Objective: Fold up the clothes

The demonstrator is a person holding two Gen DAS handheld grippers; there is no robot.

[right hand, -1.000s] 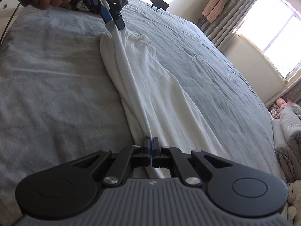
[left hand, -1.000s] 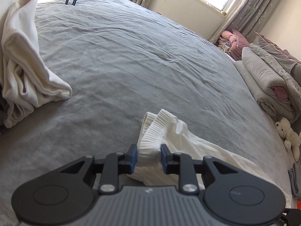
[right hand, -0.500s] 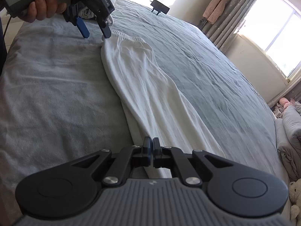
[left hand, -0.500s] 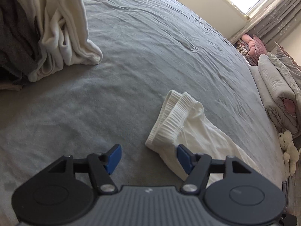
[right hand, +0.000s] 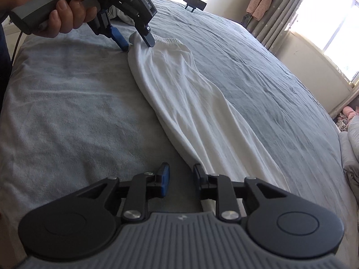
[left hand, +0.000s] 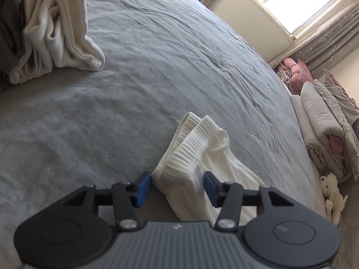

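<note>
White trousers (right hand: 197,103) lie stretched in a long strip on the grey bed (right hand: 67,112). Their ribbed waistband (left hand: 190,139) sits at the far end, bunched in two folds. My left gripper (left hand: 177,189) is open, its blue pads (left hand: 142,189) straddling the waistband's near corner without clamping it. In the right wrist view the left gripper (right hand: 136,41) is held by a hand (right hand: 56,6) over that same corner. My right gripper (right hand: 180,179) is open at the leg end; bare bed shows between its fingers, and the cloth's edge runs beside and under its right finger.
A cream garment pile (left hand: 56,33) lies at the bed's upper left. Rolled duvets (left hand: 325,130) and a soft toy (left hand: 332,197) sit on the floor past the bed's right edge. A dark device (right hand: 194,0) stands at the far side. Windows and curtains (right hand: 276,6) line the wall.
My right gripper, shut on the leg end before, has opened. My left gripper let go of the waistband, opened wide, then moved back around its corner with a narrower gap.
</note>
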